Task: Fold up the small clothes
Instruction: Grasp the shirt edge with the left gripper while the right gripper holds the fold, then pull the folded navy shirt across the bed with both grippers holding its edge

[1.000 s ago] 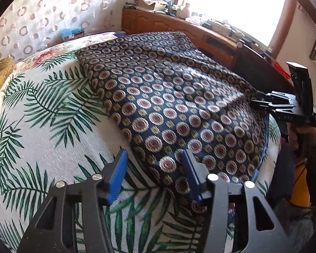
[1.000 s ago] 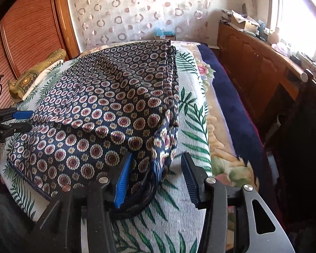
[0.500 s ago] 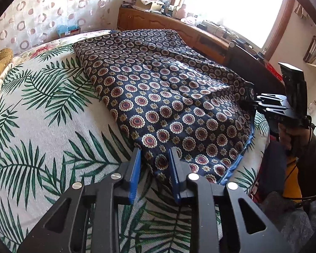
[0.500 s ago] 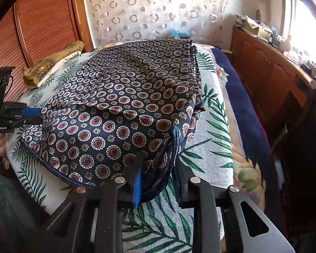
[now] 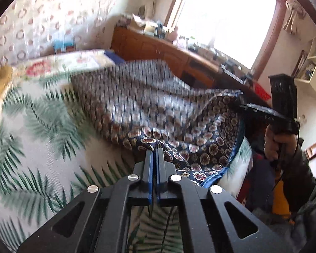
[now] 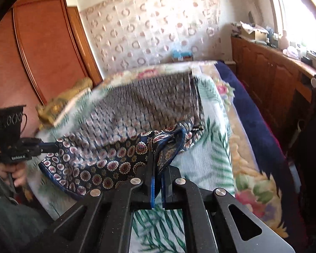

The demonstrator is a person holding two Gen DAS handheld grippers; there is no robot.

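While both tongs are clenched on the navy patterned cloth (image 5: 200,145), its near edge hangs lifted off the palm-print bedspread (image 5: 42,139). The left gripper (image 5: 154,154) pinches one near corner, its blue pads pressed together on the fabric; the right gripper (image 6: 157,162) pinches the other, by the bed's right edge. The cloth's far part, blurred, lies on the bed toward the patterned wall (image 6: 149,31).
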